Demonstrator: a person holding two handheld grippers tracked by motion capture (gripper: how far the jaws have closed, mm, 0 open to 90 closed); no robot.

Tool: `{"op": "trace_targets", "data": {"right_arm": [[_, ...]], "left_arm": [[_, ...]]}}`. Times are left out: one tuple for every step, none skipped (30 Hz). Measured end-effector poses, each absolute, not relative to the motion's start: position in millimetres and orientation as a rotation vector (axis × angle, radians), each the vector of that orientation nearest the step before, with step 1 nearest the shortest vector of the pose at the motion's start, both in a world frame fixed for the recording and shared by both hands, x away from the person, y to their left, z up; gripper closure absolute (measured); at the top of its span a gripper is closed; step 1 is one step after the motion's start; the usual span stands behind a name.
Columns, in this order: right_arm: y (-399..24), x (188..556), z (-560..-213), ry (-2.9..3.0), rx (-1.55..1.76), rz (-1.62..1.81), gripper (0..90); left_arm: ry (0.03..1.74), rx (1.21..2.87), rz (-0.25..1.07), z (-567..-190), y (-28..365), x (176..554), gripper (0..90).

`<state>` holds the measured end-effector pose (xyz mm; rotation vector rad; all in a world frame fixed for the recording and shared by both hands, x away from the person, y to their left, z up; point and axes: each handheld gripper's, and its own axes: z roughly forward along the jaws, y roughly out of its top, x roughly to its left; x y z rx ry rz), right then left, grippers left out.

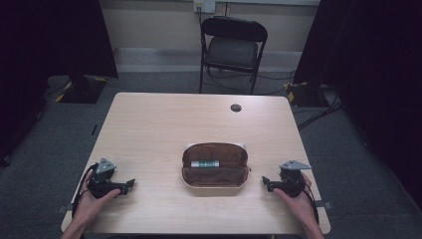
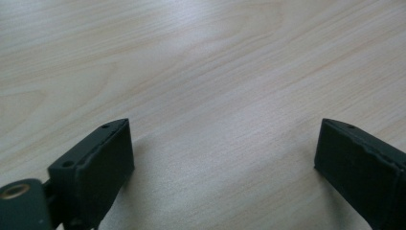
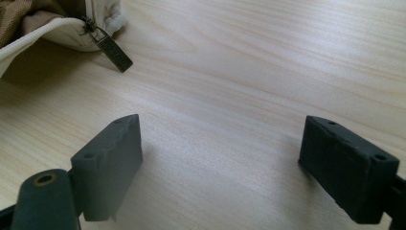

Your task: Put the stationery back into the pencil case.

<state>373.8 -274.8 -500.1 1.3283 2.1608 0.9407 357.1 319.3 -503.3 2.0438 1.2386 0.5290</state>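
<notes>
Open pencil case [image 1: 215, 172] near middle of tabletop [image 1: 149, 124], closer to near edge; lying flat, brown lining up, cream outer shell; one green-and-white tube-like item [image 1: 205, 163] inside upper half, lengthwise, too small to ID for sure. Left gripper [image 1: 130, 183] resting by near-left corner, well apart from case; in left gripper view [image 2: 222, 158] jaws spread wide, nothing between, bare wood below. Right gripper [image 1: 264, 181] by near-right part of tabletop, just beside case's right end; in right gripper view [image 3: 220, 158] jaws likewise wide apart, empty; zip pull [image 3: 113, 50] and cream corner of case ahead and to the left, not touching either jaw.

Risks, as judged from here:
- case light and unanchored; one-sided push from right gripper likely to slide or spin it toward left edge instead of closing it; cause: no counter-hold, left gripper too far off.
- zip pull small, flat, lying on wood; pinch likely to miss or slip off; cause: wide jaws, low approach angle.
- item inside could roll out or get caught in zip teeth if lid folded fast or case tipped.
- soft lid may flop back open if let go before zip started.
- trailing cables could drag across near edge; minor.

Count: 1 case; 1 item inside; 1 zip pull seen; 2 grippers, 2 hands; 1 table w/ 1 dark round cable hole [image 1: 236, 107] near far edge; 1 folding chair [image 1: 233, 47] behind far edge.
</notes>
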Motion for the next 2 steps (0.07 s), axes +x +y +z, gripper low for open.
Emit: {"op": "trace_targets", "data": {"right_arm": [[-274.6, 373.7, -500.1, 2.158, 1.331, 0.94, 13.8], [-274.7, 373.7, -500.1, 2.161, 1.328, 0.94, 13.8]], "left_arm": [[1.24, 2.044, 0.532, -503.2, 319.1, 357.2, 4.4], [1.24, 2.043, 0.53, -503.4, 319.1, 357.3, 4.3]]}}
